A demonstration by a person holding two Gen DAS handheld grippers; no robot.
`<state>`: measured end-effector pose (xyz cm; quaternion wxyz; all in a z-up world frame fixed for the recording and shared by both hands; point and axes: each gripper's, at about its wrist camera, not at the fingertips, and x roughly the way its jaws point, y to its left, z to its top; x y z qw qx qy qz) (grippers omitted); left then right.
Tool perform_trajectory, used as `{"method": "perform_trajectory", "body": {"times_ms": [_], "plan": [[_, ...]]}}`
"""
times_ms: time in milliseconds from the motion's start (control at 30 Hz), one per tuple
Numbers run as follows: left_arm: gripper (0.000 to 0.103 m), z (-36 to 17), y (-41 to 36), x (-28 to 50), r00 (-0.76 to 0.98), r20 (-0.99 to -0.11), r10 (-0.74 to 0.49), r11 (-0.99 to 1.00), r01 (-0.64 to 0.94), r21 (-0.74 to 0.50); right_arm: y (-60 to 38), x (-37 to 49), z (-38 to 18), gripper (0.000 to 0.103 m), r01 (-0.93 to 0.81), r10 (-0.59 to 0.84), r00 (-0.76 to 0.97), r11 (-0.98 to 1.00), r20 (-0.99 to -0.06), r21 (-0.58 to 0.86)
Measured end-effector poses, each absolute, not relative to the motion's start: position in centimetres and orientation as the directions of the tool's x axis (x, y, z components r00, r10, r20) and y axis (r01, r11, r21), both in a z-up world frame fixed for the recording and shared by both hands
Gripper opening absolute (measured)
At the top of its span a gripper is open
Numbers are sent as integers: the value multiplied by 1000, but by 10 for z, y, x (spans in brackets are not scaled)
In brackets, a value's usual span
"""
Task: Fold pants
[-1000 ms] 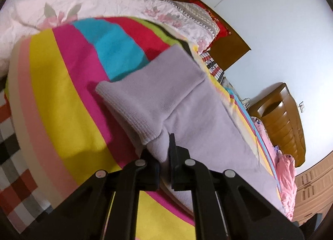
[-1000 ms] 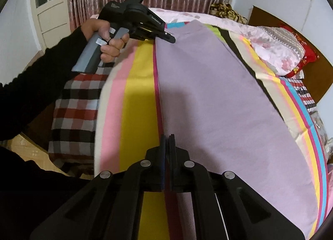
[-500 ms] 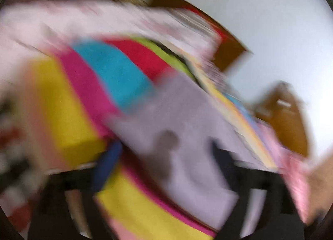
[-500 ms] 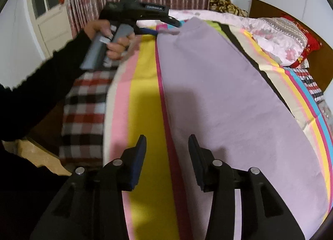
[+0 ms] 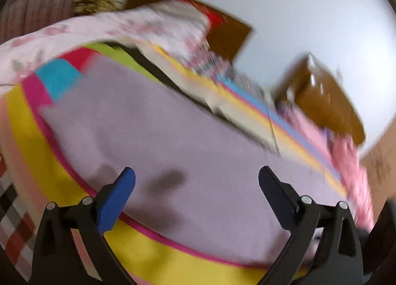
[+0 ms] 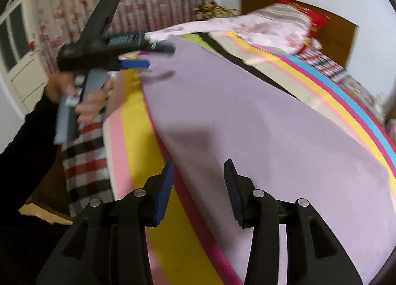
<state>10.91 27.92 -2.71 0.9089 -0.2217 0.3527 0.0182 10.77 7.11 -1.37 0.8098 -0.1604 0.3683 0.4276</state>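
Having let go of the lilac pants [image 6: 259, 116], now lying flat across the frame's centre on the striped bed [image 6: 138, 161], we are holding the left gripper [image 5: 196, 178] wide, the right gripper [image 6: 199, 176] half-open, both empty, ready to regrasp.

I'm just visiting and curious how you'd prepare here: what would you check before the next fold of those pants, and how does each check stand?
1. Left gripper let go of the cloth: ok, jaws wide apart, nothing between them.
2. Right gripper free: ok, jaws apart, no cloth pinched.
3. Pants lying flat on the bedspread: ok, lilac cloth looks smooth, no big wrinkles visible.
4. Pants fully on the bed: ok as far as seen; their near end is out of view.
5. Edges lined up from the last fold: cannot tell, the left view is blurred.
6. Pillow clear of the pants: cannot tell, its edge sits close to the far end.
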Motion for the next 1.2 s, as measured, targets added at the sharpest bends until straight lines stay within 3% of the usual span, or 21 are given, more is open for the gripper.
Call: {"method": "perform_trajectory", "body": {"times_ms": [100, 267, 400, 500, 533, 633, 733, 767, 800, 833, 900, 1067, 1200], "plan": [[100, -40, 234, 113, 702, -696, -149, 933, -134, -335, 31, 112, -16, 42, -742, 531, 422, 668, -735, 57], [100, -49, 184, 123, 651, -754, -84, 985, -62, -163, -19, 127, -29, 42, -601, 460, 487, 794, -743, 97], [102, -61, 156, 125, 623, -778, 78, 997, -40, 68, -17, 112, -50, 45, -645, 435, 471, 764, -767, 38], [101, -57, 164, 123, 600, -796, 84, 995, -86, 40, -27, 106, -48, 46, -638, 451, 466, 767, -762, 64], [101, -53, 161, 122, 596, -798, 94, 994, -96, 45, -34, 107, -47, 51, -622, 454, 465, 778, -760, 84], [101, -42, 137, 112, 636, -771, 35, 999, -17, 32, -55, 108, -45, 57, -569, 415, 516, 820, -749, 62], [102, -56, 94, 112, 583, -811, 43, 987, 103, 126, -77, 106, -52, 61, -558, 422, 504, 825, -753, 89], [102, -54, 85, 108, 629, -773, 85, 981, 82, 175, -83, 102, -53, 63, -568, 439, 493, 816, -751, 105], [101, -54, 79, 110, 610, -786, 99, 978, 88, 191, -91, 100, -53, 67, -573, 449, 487, 812, -749, 114], [101, -51, 76, 114, 599, -793, 109, 978, 79, 194, -95, 100, -52, 77, -572, 450, 481, 811, -752, 120], [101, -39, 71, 119, 590, -806, 53, 987, 91, 131, -113, 93, -47, 79, -551, 443, 507, 826, -739, 117], [101, -17, 30, 130, 627, -775, -78, 981, 185, 50, -180, 88, -34, 86, -352, 313, 656, 932, -687, 89], [101, -40, -34, 149, 569, -817, -99, 940, 323, 110, -240, 96, -56, 87, -153, 187, 609, 981, -771, 117]]}}
